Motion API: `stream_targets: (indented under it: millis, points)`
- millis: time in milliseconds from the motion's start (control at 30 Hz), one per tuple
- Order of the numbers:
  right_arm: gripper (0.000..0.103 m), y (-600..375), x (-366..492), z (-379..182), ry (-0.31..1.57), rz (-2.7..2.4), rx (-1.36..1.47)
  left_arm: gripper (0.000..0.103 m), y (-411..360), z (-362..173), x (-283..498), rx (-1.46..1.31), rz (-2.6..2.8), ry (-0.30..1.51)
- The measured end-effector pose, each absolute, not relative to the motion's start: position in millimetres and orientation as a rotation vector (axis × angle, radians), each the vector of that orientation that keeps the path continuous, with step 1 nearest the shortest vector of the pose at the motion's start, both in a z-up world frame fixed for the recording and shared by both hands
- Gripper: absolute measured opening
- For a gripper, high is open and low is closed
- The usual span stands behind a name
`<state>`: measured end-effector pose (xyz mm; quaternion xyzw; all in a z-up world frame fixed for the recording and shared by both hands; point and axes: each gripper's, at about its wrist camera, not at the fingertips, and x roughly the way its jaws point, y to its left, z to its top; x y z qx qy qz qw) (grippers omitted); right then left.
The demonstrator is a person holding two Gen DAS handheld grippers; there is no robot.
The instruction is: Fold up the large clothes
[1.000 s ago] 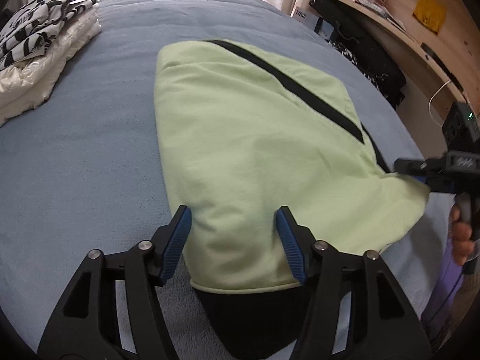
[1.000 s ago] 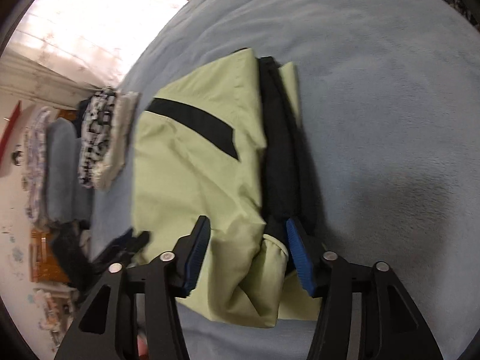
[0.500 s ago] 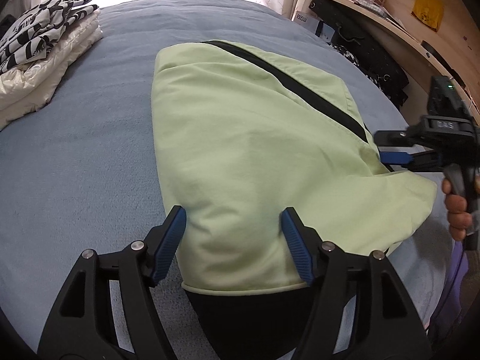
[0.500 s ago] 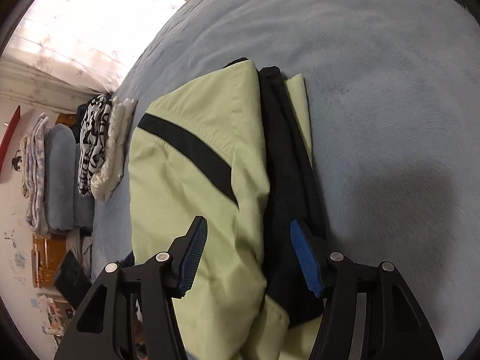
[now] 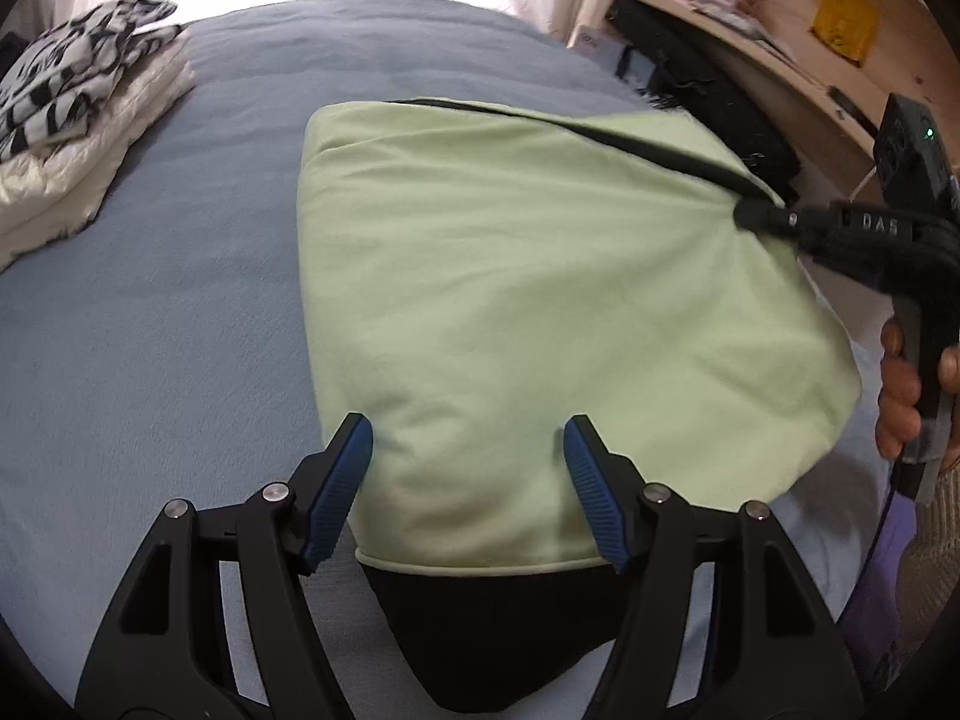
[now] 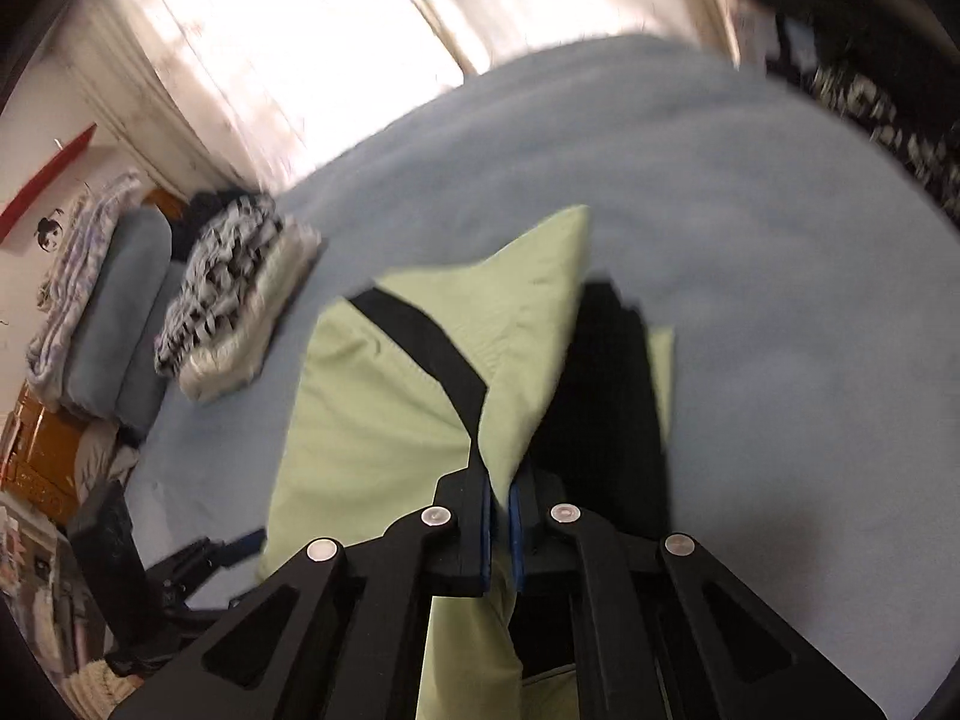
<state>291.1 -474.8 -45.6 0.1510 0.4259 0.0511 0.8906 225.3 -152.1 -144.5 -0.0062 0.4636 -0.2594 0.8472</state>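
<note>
So, quick rundown of what's going on:
Jacket: light green jacket (image 5: pixel 540 300) with a black stripe (image 6: pixel 426 348) and black hem, lying mid-frame on the blue bedspread (image 5: pixel 150 330), partly folded.
Right gripper: right gripper (image 6: pixel 499 516) is clamped tight on the green fabric, right by the stripe. In the left wrist view it comes in from the right edge, pulling that side up into a peak.
Left gripper: left gripper (image 5: pixel 468 480) is spread wide at lower centre, blue pads either side of the jacket's near end, not pinching anything.
Hand: hand (image 5: pixel 900 396) on the right gripper's handle, right edge.
Other stuff: folded clothes pile (image 5: pixel 72 138) upper left, wooden shelf (image 5: pixel 810 30) upper right.
</note>
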Motion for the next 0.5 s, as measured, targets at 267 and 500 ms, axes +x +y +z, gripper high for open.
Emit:
stream_targets:
  millis: [267, 500]
  points:
    - [0.004, -506, 296, -129, 1.054, -0.018, 0.322, 0.069, -209, -159, 201, 0.26, -0.453, 0.868]
    - [0.019, -519, 269, -92, 1.061, -0.041, 0.431, 0.07, -202, -150, 203, 0.204, -0.479, 0.907]
